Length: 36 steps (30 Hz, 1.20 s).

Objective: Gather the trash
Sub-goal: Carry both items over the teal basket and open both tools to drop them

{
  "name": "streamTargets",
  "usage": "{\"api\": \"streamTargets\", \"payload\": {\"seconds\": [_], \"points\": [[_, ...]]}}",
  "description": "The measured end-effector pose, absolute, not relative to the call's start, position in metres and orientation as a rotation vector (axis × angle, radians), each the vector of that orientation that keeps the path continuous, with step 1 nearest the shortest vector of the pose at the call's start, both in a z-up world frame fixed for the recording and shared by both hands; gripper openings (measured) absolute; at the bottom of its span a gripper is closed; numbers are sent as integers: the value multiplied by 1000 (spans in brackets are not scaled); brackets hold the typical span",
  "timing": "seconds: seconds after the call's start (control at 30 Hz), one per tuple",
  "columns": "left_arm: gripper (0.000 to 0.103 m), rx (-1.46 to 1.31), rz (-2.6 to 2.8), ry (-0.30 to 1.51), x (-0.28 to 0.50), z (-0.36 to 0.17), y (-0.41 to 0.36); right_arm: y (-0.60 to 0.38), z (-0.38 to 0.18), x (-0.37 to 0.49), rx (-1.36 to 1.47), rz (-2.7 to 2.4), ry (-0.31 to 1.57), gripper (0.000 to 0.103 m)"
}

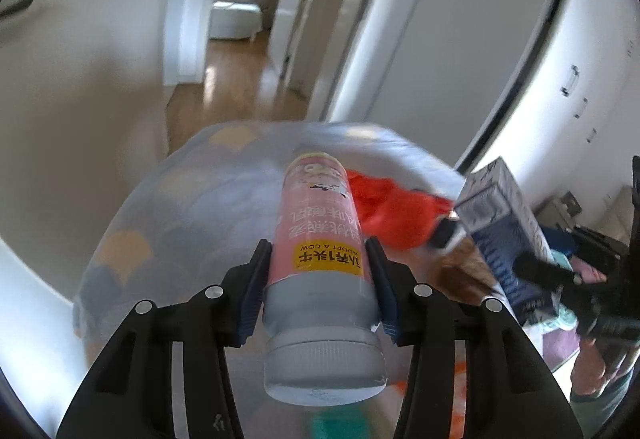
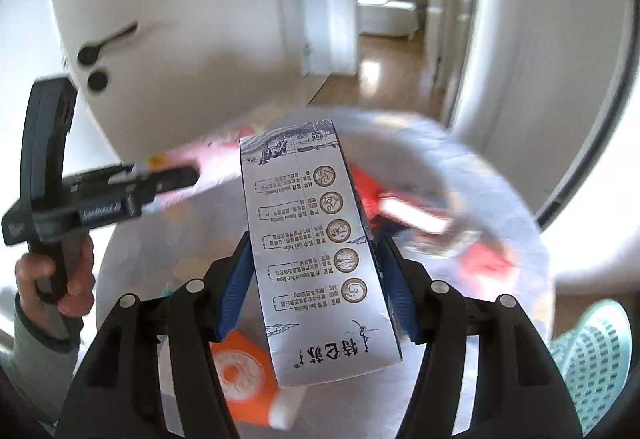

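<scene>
A pink drink bottle (image 1: 320, 207) with a grey cap and a yellow label lies lengthwise between the blue pads of my left gripper (image 1: 318, 243), which is shut on it, cap end toward the camera. My right gripper (image 2: 314, 239) is shut on a white and blue milk carton (image 2: 320, 299), held above the round table (image 2: 460, 167). Each wrist view also catches the other gripper: the carton (image 1: 504, 223) shows at the right edge of the left wrist view, and the pink bottle (image 2: 216, 167) shows blurred at the left of the right wrist view.
Red wrappers (image 1: 392, 211) lie on the table's pale patterned cloth (image 1: 180, 207). An orange and white carton (image 2: 244, 375) sits under my right gripper. A teal slotted basket (image 2: 592, 351) stands at the lower right. White doors and a wooden hallway floor (image 1: 236, 87) lie beyond.
</scene>
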<state>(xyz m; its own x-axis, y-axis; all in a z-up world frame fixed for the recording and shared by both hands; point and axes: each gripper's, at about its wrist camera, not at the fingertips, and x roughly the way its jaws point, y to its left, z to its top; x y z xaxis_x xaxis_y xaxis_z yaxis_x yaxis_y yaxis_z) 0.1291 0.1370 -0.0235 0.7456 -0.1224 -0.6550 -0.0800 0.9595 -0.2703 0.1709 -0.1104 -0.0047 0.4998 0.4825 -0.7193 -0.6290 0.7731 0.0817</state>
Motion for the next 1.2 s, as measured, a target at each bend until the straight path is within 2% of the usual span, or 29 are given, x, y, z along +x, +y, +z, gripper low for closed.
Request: {"api": "streamTargets", "payload": {"seconds": [0.27, 0.57, 0.9, 1.2], "points": [[46, -209, -160, 658, 133, 19, 51, -217, 23, 157, -37, 486, 719, 58], [46, -87, -397, 632, 150, 30, -109, -363, 22, 141, 145, 152, 688, 58], [46, 3, -608, 736, 201, -28, -263, -481, -44, 139, 357, -117, 795, 58], [47, -9, -629, 914, 244, -102, -323, -510, -71, 155, 420, -188, 860, 59]]}}
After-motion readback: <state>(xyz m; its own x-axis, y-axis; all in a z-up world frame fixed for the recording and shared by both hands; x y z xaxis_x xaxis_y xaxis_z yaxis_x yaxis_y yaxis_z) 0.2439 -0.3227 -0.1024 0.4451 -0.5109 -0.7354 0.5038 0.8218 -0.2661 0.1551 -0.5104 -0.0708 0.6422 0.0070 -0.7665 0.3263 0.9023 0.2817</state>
